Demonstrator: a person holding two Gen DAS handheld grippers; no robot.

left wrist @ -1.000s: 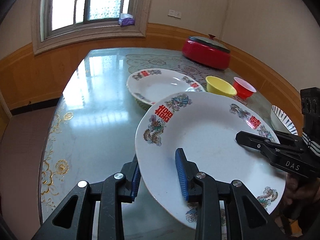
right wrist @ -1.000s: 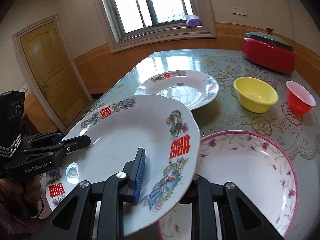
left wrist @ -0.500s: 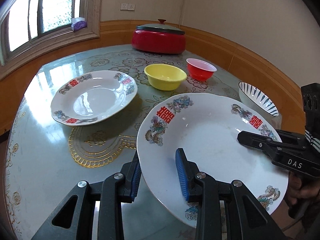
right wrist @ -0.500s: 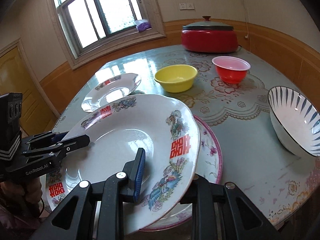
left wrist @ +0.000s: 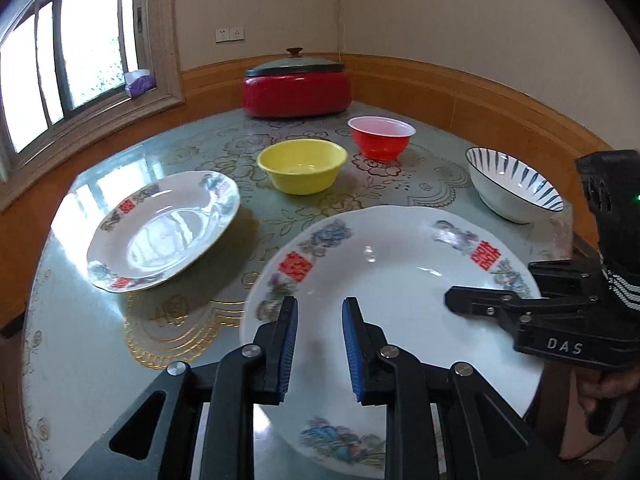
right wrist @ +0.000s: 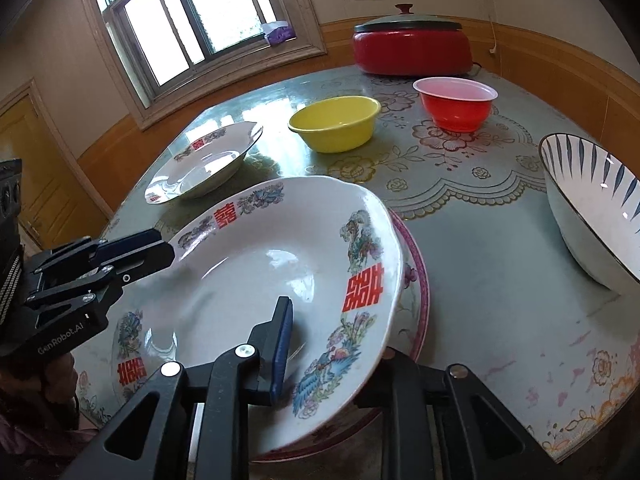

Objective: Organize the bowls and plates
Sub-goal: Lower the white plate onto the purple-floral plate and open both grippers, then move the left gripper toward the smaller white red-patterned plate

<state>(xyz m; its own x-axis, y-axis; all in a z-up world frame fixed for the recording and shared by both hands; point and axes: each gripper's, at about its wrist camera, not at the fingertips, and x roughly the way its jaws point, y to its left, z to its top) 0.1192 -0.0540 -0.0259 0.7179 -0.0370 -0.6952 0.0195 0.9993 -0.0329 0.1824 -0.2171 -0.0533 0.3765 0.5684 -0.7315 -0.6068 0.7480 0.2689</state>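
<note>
**A:** Left wrist view: what is your left hand-held gripper [left wrist: 318, 312] doing?

**B:** Its jaws are closing with a gap still between the blue pads. Both fingers sit over the near rim of the decorated plate [left wrist: 392, 292], and nothing is pinched between them.

**A:** And your right hand-held gripper [right wrist: 336, 332]?

**B:** It is clamped on that plate's rim, one pad on top and the other finger underneath.

**A:** Where does the plate lie?

**B:** It is tilted right in front of both hand-held grippers, and it overlaps a pink-rimmed plate [right wrist: 416, 280] on the tabletop [left wrist: 100, 360]. I cannot tell whether the two touch.

**A:** What else is around you?

**B:** A matching plate [left wrist: 160, 228] sits ahead and left of your left hand-held gripper. A yellow bowl [left wrist: 302, 166] and a red bowl [left wrist: 380, 138] are farther ahead, and a striped bowl [left wrist: 512, 184] is ahead to the right.
</note>
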